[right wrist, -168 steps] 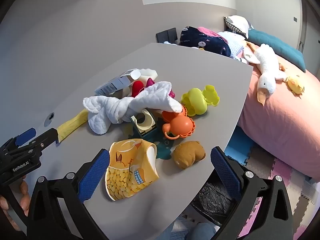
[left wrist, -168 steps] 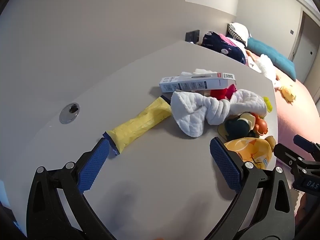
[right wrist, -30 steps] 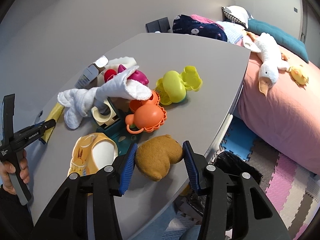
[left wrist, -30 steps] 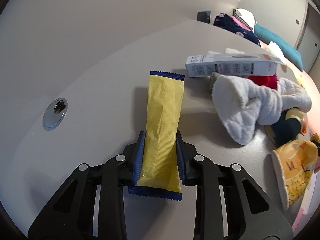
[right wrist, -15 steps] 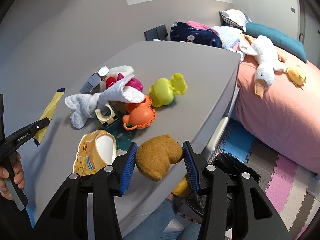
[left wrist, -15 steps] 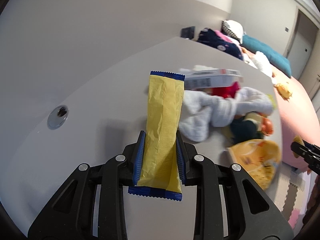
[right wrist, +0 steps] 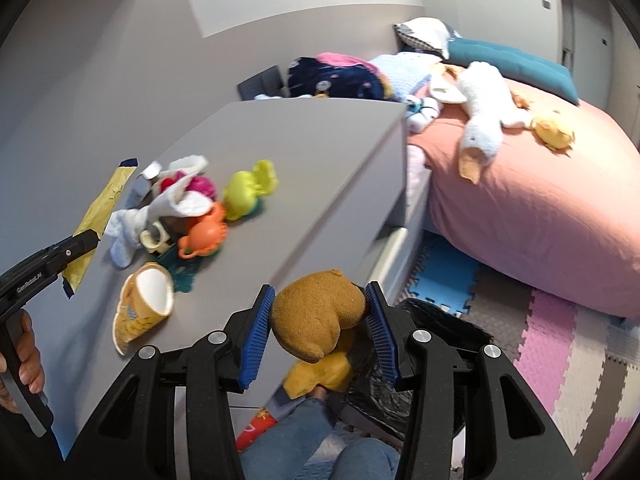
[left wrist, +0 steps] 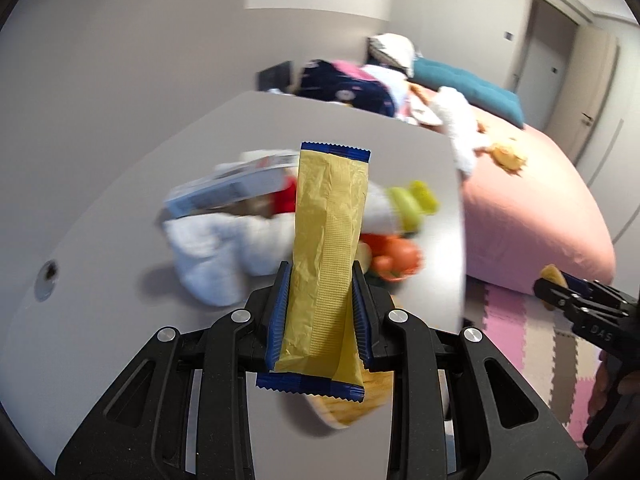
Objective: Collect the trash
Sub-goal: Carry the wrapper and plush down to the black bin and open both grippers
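My left gripper [left wrist: 320,276] is shut on a long yellow wrapper [left wrist: 328,240] with blue ends, held up above the grey table [left wrist: 120,280]. The same wrapper [right wrist: 104,208] shows at the left of the right wrist view, in the left gripper [right wrist: 80,240]. My right gripper [right wrist: 320,292] is shut on a brown spongy lump [right wrist: 316,316], held at the table's near edge, above a bin lined with a black bag [right wrist: 440,332]. A yellow snack cup [right wrist: 140,308] lies on its side on the table.
A white cloth [right wrist: 160,208], an orange toy [right wrist: 204,236], a yellow-green toy [right wrist: 248,188] and a white box [left wrist: 228,192] are piled on the table. A pink bed [right wrist: 540,200] with soft toys stands to the right, over foam floor mats. A jeans-clad leg [right wrist: 320,440] is below.
Both grippers rose and moved right with their loads. The wrapper left the table, and the brown lump went from the tabletop out past the table's edge, above the black bag.
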Tool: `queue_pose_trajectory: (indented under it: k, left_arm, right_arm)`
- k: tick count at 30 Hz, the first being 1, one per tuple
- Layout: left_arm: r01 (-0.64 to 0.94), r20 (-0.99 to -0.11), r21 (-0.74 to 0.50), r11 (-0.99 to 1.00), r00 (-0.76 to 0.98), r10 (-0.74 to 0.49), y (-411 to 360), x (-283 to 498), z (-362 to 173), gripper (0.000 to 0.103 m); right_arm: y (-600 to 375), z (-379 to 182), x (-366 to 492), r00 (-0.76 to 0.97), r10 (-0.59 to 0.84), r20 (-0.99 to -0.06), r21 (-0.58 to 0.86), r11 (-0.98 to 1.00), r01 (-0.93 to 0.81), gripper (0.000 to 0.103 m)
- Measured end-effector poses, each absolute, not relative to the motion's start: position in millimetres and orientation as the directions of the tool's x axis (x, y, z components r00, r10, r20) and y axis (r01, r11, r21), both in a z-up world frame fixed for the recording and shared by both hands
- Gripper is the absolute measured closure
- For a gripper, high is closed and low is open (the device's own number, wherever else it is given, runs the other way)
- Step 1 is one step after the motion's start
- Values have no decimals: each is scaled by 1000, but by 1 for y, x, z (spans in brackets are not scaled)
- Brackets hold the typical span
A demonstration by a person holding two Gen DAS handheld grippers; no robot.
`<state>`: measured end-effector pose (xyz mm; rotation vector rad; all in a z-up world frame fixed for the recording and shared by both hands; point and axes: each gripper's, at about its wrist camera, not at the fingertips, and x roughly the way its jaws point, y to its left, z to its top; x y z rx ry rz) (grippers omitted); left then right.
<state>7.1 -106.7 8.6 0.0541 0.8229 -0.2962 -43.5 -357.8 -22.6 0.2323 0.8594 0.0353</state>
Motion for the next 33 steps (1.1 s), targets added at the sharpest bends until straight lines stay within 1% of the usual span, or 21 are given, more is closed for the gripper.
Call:
queue_pose_trajectory:
  k: [8,15,21,25,26,27,28,29,30,33]
  left_arm:
    - [415,-730,-74,907,597,-333,-179,6,13,75]
    - [533,-761,-73,843,516,-393,-246,1,-5,75]
    - [603,-792,-75,794,448,-415,-285,-7,-24,75]
    - [636,-818,-72,769,403,-410,-301,-13,-37,73]
    - [649,-828,-72,757,384,-408,-306,-15,-42,69]
    - [657,-837,-66,751,374,-401,-310,-17,-46,43]
    - [658,-839,-57,751,377,-394,-311,-19,-47,10]
    - [658,-831,-37,752,398,-389,-314,-22,-49,6]
    - [662,-822,-17,749,418,-388,-316,-26,-49,6]
    - [669,-823,0,743,422,-380,-318,-30,-50,6]
  right_arm:
    - [-403,-24,-58,652,56,-756,208,965,158,55]
    - [-442,-27,-71,644,-9,-765,202,946,253,55]
    - [-462,-33,-80,628,-46,-777,193,931,308,55]
    - [-474,-37,-85,619,-69,-782,193,918,346,55]
    - [-478,-37,-87,617,-78,-783,195,911,362,54]
    - [-482,-37,-88,617,-83,-782,200,905,376,50]
    - [-487,-38,-90,615,-91,-784,205,896,394,37]
    - [-490,-38,-91,613,-99,-784,205,891,406,31]
    - [-494,-37,-93,611,-120,-783,193,886,422,26]
    - [-498,-36,-97,607,-153,-780,175,877,447,26]
